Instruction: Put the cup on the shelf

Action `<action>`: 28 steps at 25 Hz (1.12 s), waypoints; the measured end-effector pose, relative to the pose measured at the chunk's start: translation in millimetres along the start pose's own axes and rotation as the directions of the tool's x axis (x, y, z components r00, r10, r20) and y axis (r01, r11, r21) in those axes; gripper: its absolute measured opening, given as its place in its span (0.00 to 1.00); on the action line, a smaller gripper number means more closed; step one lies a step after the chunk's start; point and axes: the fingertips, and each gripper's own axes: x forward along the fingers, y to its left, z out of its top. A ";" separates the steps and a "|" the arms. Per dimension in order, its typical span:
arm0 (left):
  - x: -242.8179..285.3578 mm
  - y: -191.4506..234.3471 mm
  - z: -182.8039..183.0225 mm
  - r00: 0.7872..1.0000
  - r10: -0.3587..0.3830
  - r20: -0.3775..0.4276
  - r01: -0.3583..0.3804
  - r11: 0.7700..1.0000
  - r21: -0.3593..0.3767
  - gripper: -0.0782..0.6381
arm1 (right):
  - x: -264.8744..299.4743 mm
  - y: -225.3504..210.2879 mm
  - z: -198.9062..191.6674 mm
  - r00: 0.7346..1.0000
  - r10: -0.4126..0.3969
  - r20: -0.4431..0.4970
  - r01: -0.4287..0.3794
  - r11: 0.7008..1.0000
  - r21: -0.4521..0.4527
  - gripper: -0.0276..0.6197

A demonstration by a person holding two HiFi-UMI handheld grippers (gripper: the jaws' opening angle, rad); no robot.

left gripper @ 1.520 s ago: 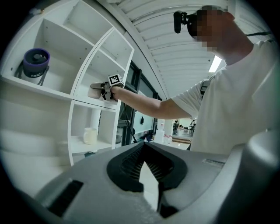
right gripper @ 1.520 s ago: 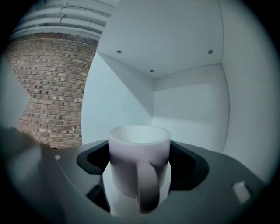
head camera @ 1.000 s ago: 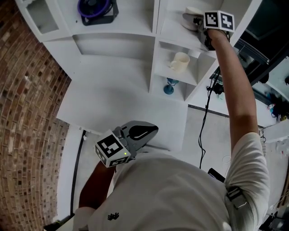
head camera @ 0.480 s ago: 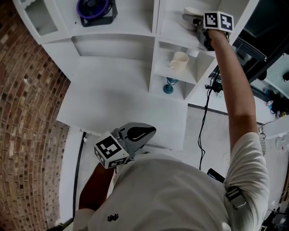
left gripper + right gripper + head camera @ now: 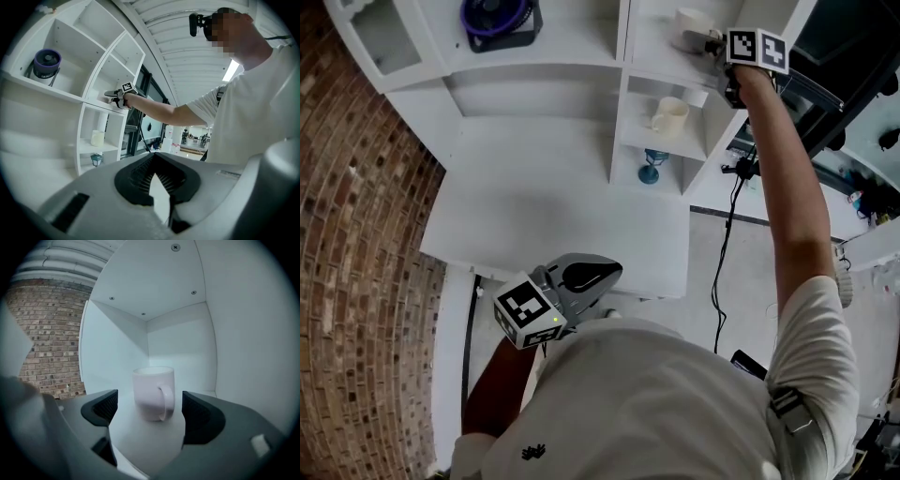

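Note:
A white cup [image 5: 153, 392] with its handle toward me stands upright on the floor of the upper right shelf compartment [image 5: 140, 437]. In the head view the cup [image 5: 687, 26] is at the top, just left of my right gripper [image 5: 719, 44]. My right gripper [image 5: 149, 408] is open, with its pads on either side of the cup's near face and not touching it. My left gripper [image 5: 586, 279] is held low in front of the person's chest, shut with nothing in it; in its own view the left gripper [image 5: 153, 155] points at the shelf from afar.
A cream cup [image 5: 667, 114] sits in the compartment below, and a small blue object [image 5: 653, 172] in the one under that. A purple round device [image 5: 495, 17] fills the upper left compartment. A white table [image 5: 553, 206] runs from the shelf; a brick wall [image 5: 356, 262] stands at left.
The right gripper's jaws have come off the cup, which now stands free and a little deeper on the shelf. The left gripper has stayed where it was.

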 end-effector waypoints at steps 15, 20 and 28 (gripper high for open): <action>-51.4 -38.1 -20.8 0.998 -0.065 -0.014 0.065 0.998 0.005 0.12 | -58.7 43.3 -32.3 0.998 -0.064 0.024 0.064 0.998 -0.008 0.65; -72.9 -48.7 -27.2 0.996 -0.086 -0.019 0.087 0.996 0.009 0.12 | -74.5 66.3 -52.0 0.997 -0.079 0.009 0.079 0.997 -0.024 0.61; -106.2 -59.7 -40.4 0.994 -0.110 -0.021 0.110 0.994 -0.007 0.12 | -98.7 104.0 -84.4 0.995 -0.095 0.009 0.095 0.995 -0.021 0.46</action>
